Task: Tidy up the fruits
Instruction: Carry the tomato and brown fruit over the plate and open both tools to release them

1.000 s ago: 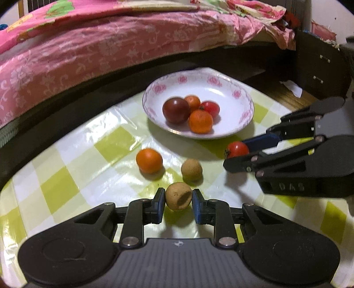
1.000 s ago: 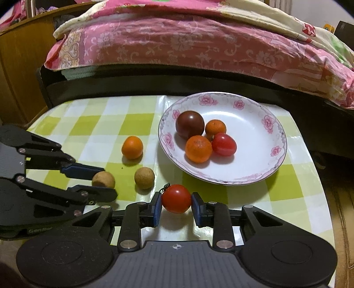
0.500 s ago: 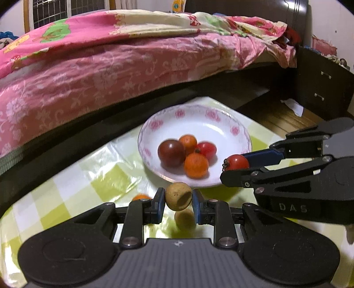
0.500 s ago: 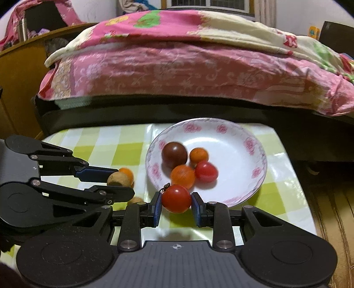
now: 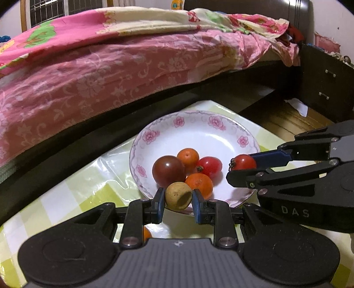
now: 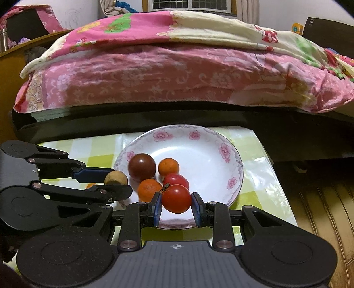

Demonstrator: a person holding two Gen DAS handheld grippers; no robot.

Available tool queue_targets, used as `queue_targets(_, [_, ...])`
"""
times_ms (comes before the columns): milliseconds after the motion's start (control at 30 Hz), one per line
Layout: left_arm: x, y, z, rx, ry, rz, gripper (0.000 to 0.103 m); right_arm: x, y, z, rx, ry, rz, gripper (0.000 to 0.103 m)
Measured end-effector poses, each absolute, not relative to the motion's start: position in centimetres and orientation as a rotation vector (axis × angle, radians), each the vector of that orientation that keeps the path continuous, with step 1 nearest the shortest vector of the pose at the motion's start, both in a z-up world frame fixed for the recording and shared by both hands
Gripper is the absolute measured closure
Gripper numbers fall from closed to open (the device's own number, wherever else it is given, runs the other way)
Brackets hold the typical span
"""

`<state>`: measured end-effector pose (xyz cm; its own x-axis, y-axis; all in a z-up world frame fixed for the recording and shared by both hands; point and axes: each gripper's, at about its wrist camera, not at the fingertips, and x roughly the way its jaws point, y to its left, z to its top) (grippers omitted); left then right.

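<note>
A bed point(image 5: 124, 66) with pink floral bedding point(image 6: 168, 73) fills the background behind the table point(image 5: 73, 177). A barred window point(image 6: 188, 4) sits above the bed, a dark drawer cabinet point(image 5: 327, 88) and wooden floor point(image 6: 325, 212) to its right.

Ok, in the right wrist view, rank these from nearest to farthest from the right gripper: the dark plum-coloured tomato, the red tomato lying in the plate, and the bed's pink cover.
From the right gripper:
1. Red tomato in the plate, just ahead of the fingertips.
2. Dark tomato, farther back, left side of the plate.
3. Pink cover, on the bed beyond the table.
</note>
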<state>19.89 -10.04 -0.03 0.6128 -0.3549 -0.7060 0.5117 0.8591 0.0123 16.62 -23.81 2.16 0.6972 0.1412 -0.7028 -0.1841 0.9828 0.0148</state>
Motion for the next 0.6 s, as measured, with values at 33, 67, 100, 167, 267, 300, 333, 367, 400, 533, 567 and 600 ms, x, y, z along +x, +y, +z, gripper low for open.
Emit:
queue_targets(33, [20.0, -10.1, -0.2, 0.224, 0.759, -0.503, 0.069, 16.8, -23.8, 2.0, -0.058, 0.781, 0.182, 0.079])
queue_targets(67, [20.0, -10.2, -0.2, 0.228, 0.756, -0.504, 0.069, 16.9, -23.8, 1.9, -0.059, 0.783, 0.181, 0.079])
queue_targets(100, [20.1, -10.3, -0.2, 0.233, 0.756, -0.504, 0.069, 17.1, -23.8, 1.8, -0.059, 0.787, 0.181, 0.079])
queue_targets(167, [20.3, -10.3, -0.3, 0.233, 0.755, -0.502, 0.069, 17.3, -23.8, 1.6, -0.058, 0.790, 0.177, 0.079])
queue_targets(267, [20.3, -10.5, -0.5, 0.241, 0.753, -0.502, 0.069, 17.6, -23.9, 1.3, -0.056, 0.800, 0.171, 0.078])
queue_targets(300, [20.3, -10.5, -0.5, 0.241, 0.752, -0.501, 0.069, 17.7, -24.0, 1.2, -0.056, 0.804, 0.168, 0.078])
queue_targets(333, [20.4, -10.5, -0.5, 0.239, 0.753, -0.500, 0.069, 17.8, -24.0, 1.1, -0.056, 0.807, 0.166, 0.078])
queue_targets(367, [20.4, -10.5, -0.5, 0.236, 0.755, -0.501, 0.069, 17.8, -24.1, 1.0, -0.055, 0.809, 0.165, 0.078])
queue_targets(400, [20.5, -10.5, -0.5, 0.235, 0.756, -0.500, 0.069, 17.9, -24.1, 1.0, -0.051, 0.810, 0.165, 0.078])
queue_targets(533, [20.5, -10.4, -0.5, 0.235, 0.758, -0.499, 0.068, 18.0, -24.2, 0.8, -0.035, 0.813, 0.169, 0.077])
queue_targets(567, [20.5, -10.4, -0.5, 0.234, 0.758, -0.499, 0.068, 18.0, -24.2, 0.8, -0.035, 0.812, 0.168, 0.077])
queue_targets(600, [20.6, -10.4, -0.5, 0.232, 0.759, -0.497, 0.067, 18.0, -24.3, 0.8, -0.037, 0.813, 0.168, 0.077])
